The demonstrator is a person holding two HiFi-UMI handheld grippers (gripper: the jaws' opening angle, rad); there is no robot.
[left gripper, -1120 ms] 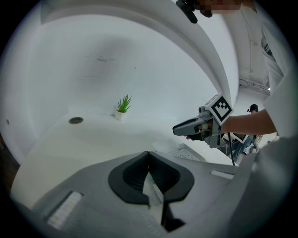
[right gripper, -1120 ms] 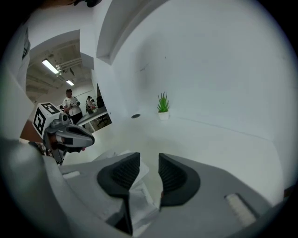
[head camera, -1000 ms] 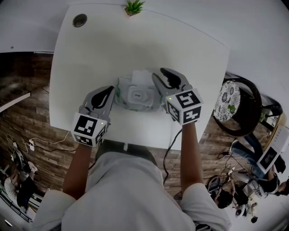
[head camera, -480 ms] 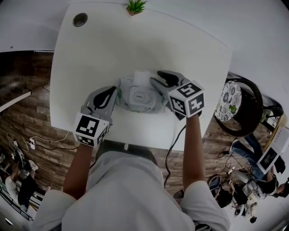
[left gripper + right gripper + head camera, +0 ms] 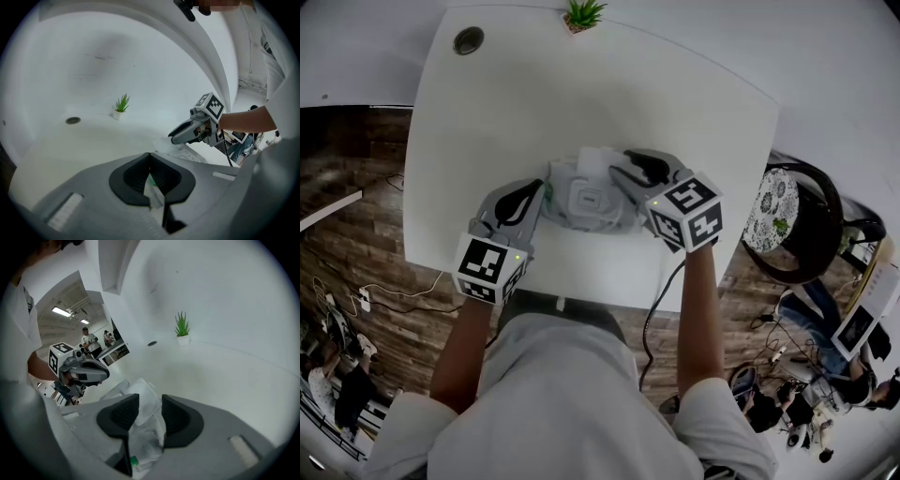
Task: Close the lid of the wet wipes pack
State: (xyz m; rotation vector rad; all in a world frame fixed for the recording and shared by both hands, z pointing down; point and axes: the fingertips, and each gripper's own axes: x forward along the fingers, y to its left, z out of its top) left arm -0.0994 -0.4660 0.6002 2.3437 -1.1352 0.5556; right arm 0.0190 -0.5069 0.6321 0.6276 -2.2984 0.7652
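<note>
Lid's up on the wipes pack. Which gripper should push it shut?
Right, I'd say. The left gripper is clamped on the wet wipes pack, steadying it. The right gripper is free: its jaws have just been opening and stand apart at the raised lid, unpinched in their gap.

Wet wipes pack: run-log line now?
lid: open | left gripper: shut on wet wipes pack | right gripper: jaws just been opening, lid between them
</note>
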